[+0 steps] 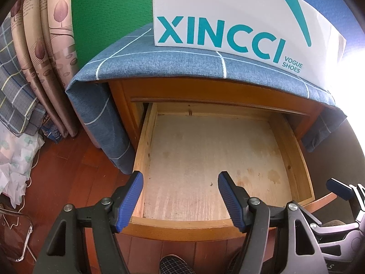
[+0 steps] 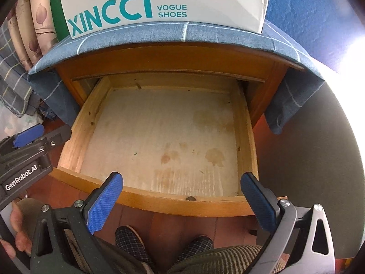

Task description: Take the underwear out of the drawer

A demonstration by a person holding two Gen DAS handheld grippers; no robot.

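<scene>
Above the drawer's (image 1: 212,159) front edge, low in both frames, the left gripper (image 1: 180,202) and right gripper (image 2: 182,202) hovered side by side, tilted down, each with its jaws spread and nothing between them. Only the drawer's bare stained bottom showed; no underwear was visible in either view.

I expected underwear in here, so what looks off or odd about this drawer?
The open drawer shows only its bare bottom panel, marked by brownish stains; no underwear is visible. Both grippers, left and right, hover with jaws open and empty.
</scene>
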